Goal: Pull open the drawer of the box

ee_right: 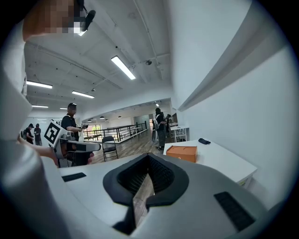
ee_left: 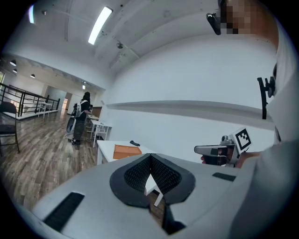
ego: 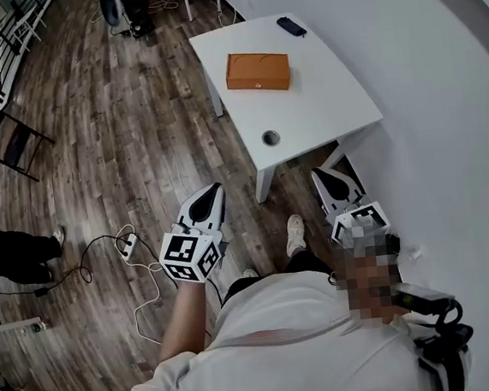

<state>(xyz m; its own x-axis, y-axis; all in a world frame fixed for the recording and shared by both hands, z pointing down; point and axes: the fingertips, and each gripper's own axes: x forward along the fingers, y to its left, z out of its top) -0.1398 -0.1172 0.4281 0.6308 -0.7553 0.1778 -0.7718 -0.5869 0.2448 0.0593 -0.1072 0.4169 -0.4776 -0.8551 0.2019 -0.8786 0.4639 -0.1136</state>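
An orange box (ego: 257, 70) lies flat on the white table (ego: 321, 97), towards its far end; no drawer is pulled out of it. It also shows ahead in the left gripper view as the box (ee_left: 126, 151) and in the right gripper view as the box (ee_right: 181, 152). My left gripper (ego: 214, 188) hangs over the wooden floor short of the table's near corner, jaws shut and empty. My right gripper (ego: 324, 174) is held near the table's near edge, well short of the box, jaws also shut with nothing in them.
A black remote (ego: 291, 27) lies at the table's far edge and a round cable hole (ego: 271, 137) sits near its front. On the floor are a power strip with cables (ego: 129, 243) and a black folding chair (ego: 12, 144). A white wall runs along the right.
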